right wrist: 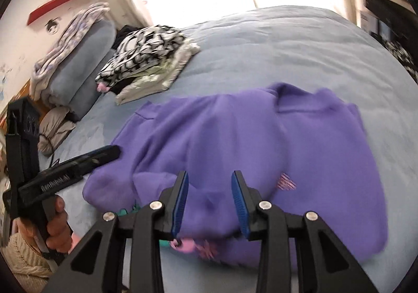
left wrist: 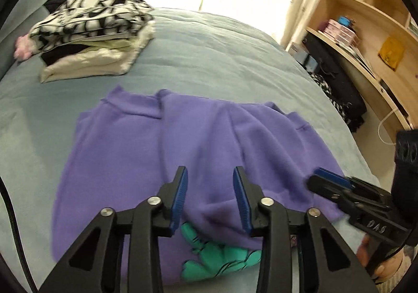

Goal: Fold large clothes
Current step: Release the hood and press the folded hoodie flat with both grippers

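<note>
Hovering open-jawed over purple sweatshirt (left wrist: 135, 151) hem.

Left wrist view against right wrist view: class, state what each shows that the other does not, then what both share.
Only the left wrist view shows the wooden bookshelf and the teal print in full. Only the right wrist view shows the pillows and red wall shelf. Both show the purple sweatshirt on the bed, the folded pile, and both open grippers, left gripper and right gripper.
</note>
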Action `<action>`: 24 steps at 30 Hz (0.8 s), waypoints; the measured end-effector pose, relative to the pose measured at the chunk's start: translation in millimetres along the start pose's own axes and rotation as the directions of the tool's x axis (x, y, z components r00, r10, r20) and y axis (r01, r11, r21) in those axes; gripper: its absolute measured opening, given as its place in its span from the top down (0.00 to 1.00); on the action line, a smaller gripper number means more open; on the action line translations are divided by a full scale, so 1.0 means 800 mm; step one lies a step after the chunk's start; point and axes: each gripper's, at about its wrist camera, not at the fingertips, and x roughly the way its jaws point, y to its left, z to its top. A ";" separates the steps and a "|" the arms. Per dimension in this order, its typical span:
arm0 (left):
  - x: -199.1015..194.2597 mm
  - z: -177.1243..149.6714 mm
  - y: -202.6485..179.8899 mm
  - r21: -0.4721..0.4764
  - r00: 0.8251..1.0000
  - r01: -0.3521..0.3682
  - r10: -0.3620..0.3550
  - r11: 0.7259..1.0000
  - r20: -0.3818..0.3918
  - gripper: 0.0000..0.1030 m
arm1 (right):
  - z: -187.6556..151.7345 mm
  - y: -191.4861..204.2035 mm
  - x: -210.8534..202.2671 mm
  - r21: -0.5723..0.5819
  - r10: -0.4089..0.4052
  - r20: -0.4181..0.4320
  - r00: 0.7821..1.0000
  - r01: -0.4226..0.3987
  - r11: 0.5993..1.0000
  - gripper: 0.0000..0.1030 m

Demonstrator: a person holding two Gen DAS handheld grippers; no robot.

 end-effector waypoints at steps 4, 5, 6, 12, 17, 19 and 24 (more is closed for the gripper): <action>0.038 0.004 -0.005 -0.005 1.000 0.005 -0.005 1.000 -0.013 0.74 | 0.016 0.019 0.037 -0.071 -0.002 0.012 1.000 0.003 0.997 0.67; 0.051 0.005 -0.002 -0.014 1.000 -0.003 0.003 1.000 -0.023 0.74 | 0.021 0.021 0.048 -0.084 -0.010 0.012 1.000 0.011 0.996 0.67; 0.063 0.005 0.001 -0.022 0.999 -0.013 0.012 1.000 -0.038 0.74 | 0.023 0.021 0.055 -0.093 -0.015 0.013 1.000 0.016 0.996 0.67; 0.104 -0.005 0.024 0.002 0.995 -0.082 0.082 0.997 -0.065 0.78 | 0.026 -0.017 0.115 -0.072 -0.116 -0.039 0.993 0.113 0.991 0.93; 0.102 -0.006 0.030 0.013 0.997 -0.047 0.048 0.999 -0.053 0.78 | 0.024 -0.061 0.115 0.041 -0.024 -0.047 0.999 0.026 0.999 0.99; 0.100 -0.003 0.031 -0.005 0.998 -0.034 0.034 0.999 -0.055 0.78 | 0.024 -0.054 0.114 0.022 -0.042 -0.052 0.998 0.043 0.999 0.98; 0.076 0.004 0.029 -0.033 0.999 -0.006 0.004 0.999 -0.046 0.78 | 0.027 -0.043 0.096 0.045 -0.015 -0.059 0.998 0.017 0.999 0.94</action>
